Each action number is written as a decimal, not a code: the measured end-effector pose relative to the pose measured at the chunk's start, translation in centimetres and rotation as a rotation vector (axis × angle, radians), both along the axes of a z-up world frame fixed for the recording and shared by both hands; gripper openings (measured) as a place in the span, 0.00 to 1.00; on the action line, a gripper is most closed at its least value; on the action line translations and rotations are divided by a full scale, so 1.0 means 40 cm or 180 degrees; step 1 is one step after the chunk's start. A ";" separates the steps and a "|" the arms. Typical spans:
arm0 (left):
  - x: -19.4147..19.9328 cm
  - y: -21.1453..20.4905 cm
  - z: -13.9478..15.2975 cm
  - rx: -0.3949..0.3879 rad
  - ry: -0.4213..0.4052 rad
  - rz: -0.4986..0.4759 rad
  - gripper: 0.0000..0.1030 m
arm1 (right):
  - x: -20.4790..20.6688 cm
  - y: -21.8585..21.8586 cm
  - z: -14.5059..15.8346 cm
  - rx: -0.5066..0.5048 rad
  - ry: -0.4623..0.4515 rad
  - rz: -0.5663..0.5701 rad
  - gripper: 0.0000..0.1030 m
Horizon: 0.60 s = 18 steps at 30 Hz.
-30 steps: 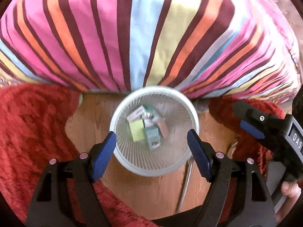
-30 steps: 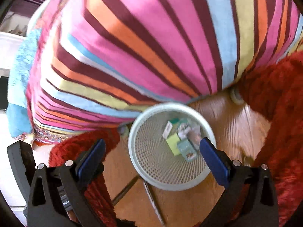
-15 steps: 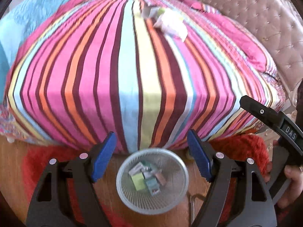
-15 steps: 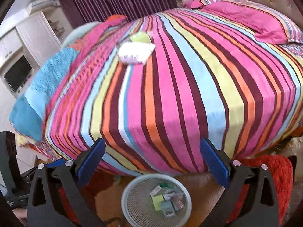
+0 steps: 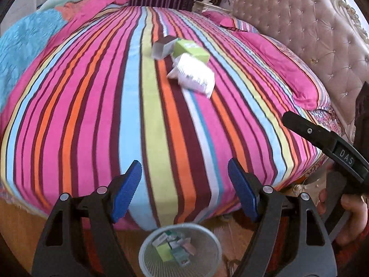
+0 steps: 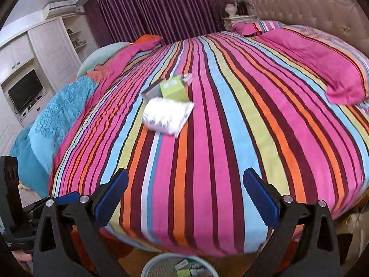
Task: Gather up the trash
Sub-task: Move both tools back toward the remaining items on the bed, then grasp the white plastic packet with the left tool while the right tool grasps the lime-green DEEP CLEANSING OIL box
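A white mesh bin (image 5: 147, 265) stands on the wooden floor at the foot of the bed, with several small boxes inside; its rim (image 6: 152, 265) also shows in the right wrist view. On the striped bedspread lie a white crumpled wrapper (image 5: 193, 76) (image 6: 166, 115), a green box (image 5: 191, 50) (image 6: 173, 88) and a grey open box (image 5: 161, 48). My left gripper (image 5: 184, 184) is open and empty, above the bin and well short of the trash on the bed. My right gripper (image 6: 184, 196) is open and empty too.
The round bed (image 6: 230, 138) fills both views, with pink pillows (image 5: 276, 64) by a tufted headboard (image 5: 311, 34) and a blue blanket (image 6: 53, 120) on the left. A red rug (image 5: 359, 254) surrounds the bin. Cabinets and a television (image 6: 25, 92) stand far left.
Both grippers have risen and tilted up from looking down into the bin. The bed top and the trash on it have come into view, and the bin has slid to the bottom edge.
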<state>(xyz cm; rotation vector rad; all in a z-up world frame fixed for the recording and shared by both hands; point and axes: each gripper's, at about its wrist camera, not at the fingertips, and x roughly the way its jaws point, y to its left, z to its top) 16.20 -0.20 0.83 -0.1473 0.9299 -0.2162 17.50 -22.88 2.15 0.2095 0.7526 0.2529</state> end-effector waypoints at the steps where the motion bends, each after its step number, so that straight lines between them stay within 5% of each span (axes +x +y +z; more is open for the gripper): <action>1: 0.022 -0.002 0.004 -0.0021 -0.0014 -0.0008 0.73 | 0.018 0.003 0.002 -0.0006 -0.0001 0.0023 0.93; 18: 0.348 -0.041 -0.007 -0.0054 -0.0068 -0.0044 0.73 | 0.350 0.079 0.007 -0.0167 0.0140 0.0427 0.93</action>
